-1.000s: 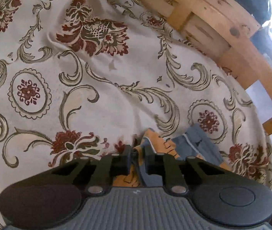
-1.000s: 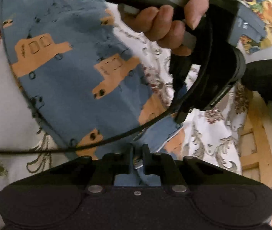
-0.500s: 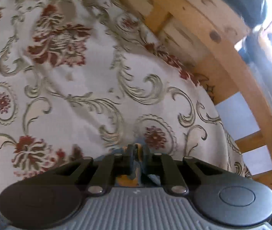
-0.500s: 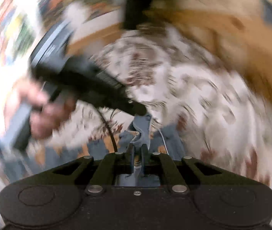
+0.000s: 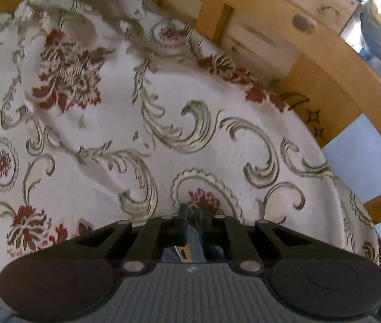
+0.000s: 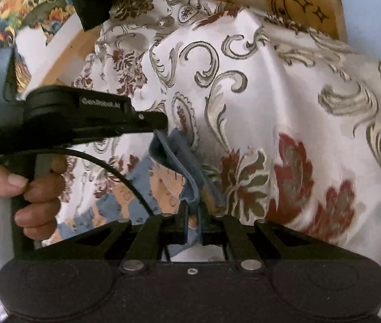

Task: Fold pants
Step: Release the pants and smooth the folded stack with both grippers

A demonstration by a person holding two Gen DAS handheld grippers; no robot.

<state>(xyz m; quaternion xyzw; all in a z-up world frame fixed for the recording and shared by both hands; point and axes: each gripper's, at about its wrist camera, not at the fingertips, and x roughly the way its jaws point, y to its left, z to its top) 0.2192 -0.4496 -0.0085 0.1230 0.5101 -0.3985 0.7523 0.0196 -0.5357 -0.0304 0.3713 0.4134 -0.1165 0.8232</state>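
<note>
Item: pants point(image 6: 175, 161), blue, orange print, lower centre of frame, draped over floral bedspread point(image 6: 284, 107). Soft, light, floppy; I judge edge hem best hold. My left gripper point(image 5: 191, 215) and right gripper point(image 6: 193, 210): both clamped on pants edge.

soft cloth pants point(image 6: 163, 177), knotty wooden frame point(image 5: 311, 43)

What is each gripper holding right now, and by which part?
Both grip the blue pants by a fabric edge: the right gripper pinches a bunched hem, and the left gripper another edge.
</note>
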